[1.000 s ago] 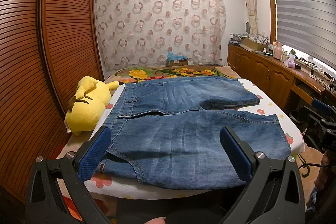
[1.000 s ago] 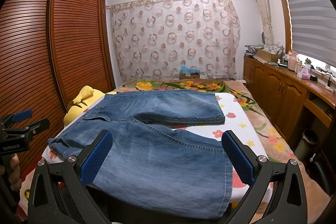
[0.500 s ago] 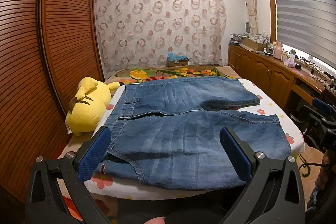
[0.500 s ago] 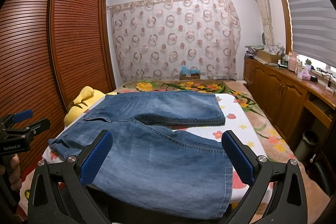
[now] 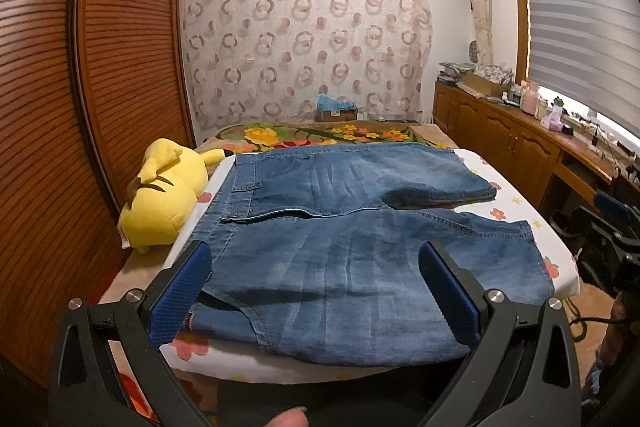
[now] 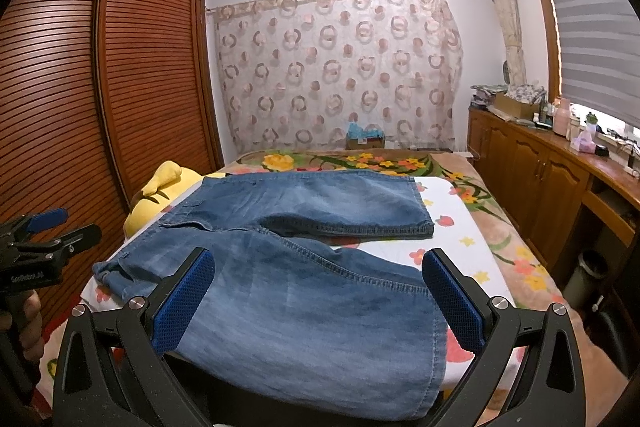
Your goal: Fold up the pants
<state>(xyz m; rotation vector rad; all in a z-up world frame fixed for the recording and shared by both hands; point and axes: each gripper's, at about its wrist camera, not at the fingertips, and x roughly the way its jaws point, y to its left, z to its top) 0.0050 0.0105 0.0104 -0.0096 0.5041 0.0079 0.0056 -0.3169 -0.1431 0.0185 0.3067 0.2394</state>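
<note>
Denim pants [image 5: 352,247] spread flat across the bed [image 5: 520,211], legs apart.
The left claw [image 5: 316,291] and right claw [image 6: 316,295] both hover wide and empty above the near leg; a yellow plush toy [image 5: 164,199] lies beside the waistband.

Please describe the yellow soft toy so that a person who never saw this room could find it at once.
Start from the tall brown slatted wardrobe on the left. At its foot, on the left edge of the bed, lies the yellow plush toy, beside the waistband of the blue denim pants. It is the only bright yellow, rounded thing there.
</note>
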